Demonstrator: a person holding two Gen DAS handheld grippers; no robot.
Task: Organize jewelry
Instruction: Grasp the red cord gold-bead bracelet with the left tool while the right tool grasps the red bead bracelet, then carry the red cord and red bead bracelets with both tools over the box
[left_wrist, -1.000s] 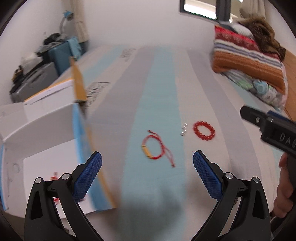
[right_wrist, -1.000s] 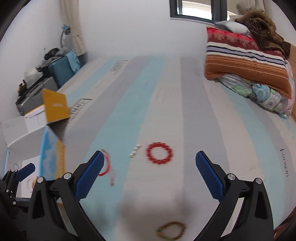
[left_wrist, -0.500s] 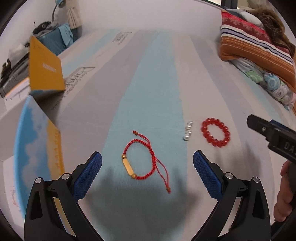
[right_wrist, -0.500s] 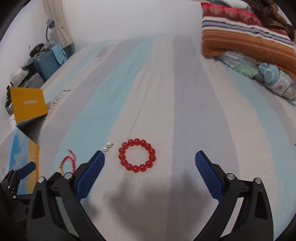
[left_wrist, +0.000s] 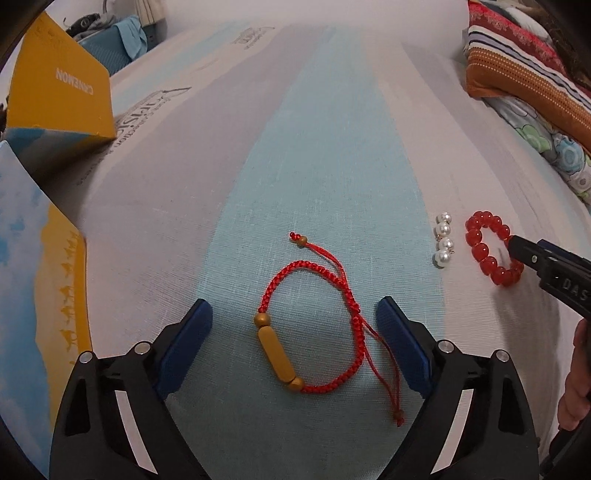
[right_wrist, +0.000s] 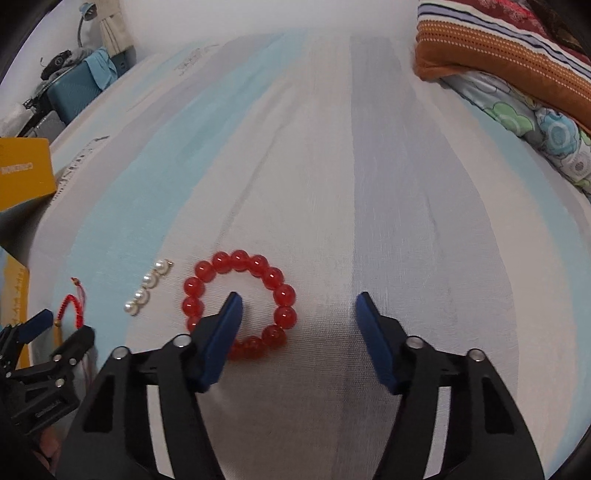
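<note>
Striped mattress (left_wrist: 332, 122) carries all the jewelry; wide bare cloth runs beyond the pieces toward the far edge. An open cardboard box (left_wrist: 55, 85) stands at the left edge, folded blankets (right_wrist: 509, 48) at the right edge.

Count: one red cord bracelet (left_wrist: 314, 321), one red bead bracelet (right_wrist: 240, 302), four pearls (right_wrist: 147, 286) in a row between them.

Left gripper (left_wrist: 293, 325): jaws apart, just been closing, the cord bracelet between the pads, untouched.

Right gripper (right_wrist: 299, 325): jaws apart, just been closing; left fingertip inside the bead ring, its right side between the pads, no contact seen.
</note>
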